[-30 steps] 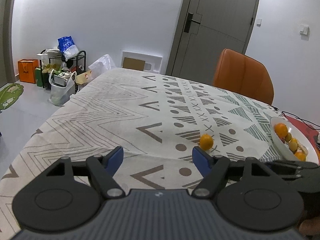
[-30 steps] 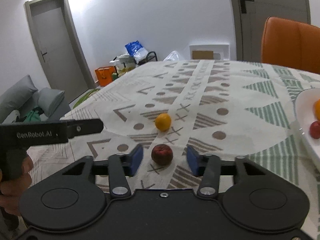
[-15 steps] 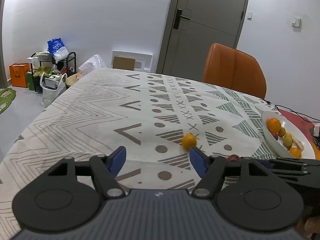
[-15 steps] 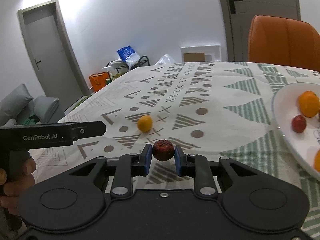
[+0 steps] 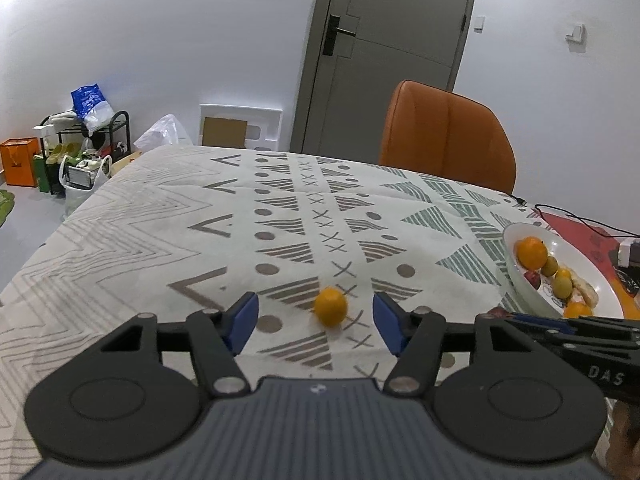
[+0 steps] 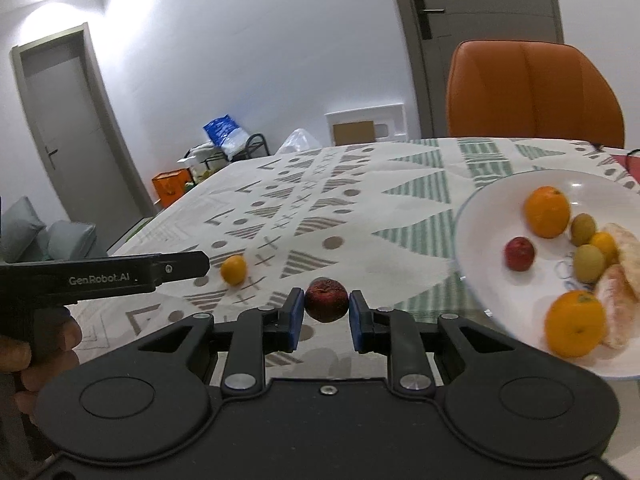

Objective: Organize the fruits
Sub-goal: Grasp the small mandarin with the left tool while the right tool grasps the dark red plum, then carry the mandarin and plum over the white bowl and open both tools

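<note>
A small orange fruit (image 5: 330, 306) lies on the patterned tablecloth (image 5: 160, 232), between and just ahead of the blue pads of my left gripper (image 5: 316, 322). Those jaws are closing and do not touch the fruit. My right gripper (image 6: 323, 314) is shut on a dark red fruit (image 6: 326, 299), held above the cloth. The same orange fruit (image 6: 233, 269) shows in the right wrist view, beside the left gripper's black body (image 6: 100, 276). A white plate (image 6: 480, 216) at the right holds oranges, a red fruit, small green-yellow fruits and peeled pieces.
An orange chair (image 5: 444, 136) stands at the table's far side. The white plate (image 5: 516, 276) sits near the table's right edge, with a red mat and black cables (image 5: 580, 224) behind it. Bags and a rack (image 5: 80, 148) stand on the floor at the left.
My right gripper closed on the dark red fruit and carried it right toward the plate. My left gripper moved up to the orange fruit, and its jaws narrowed.
</note>
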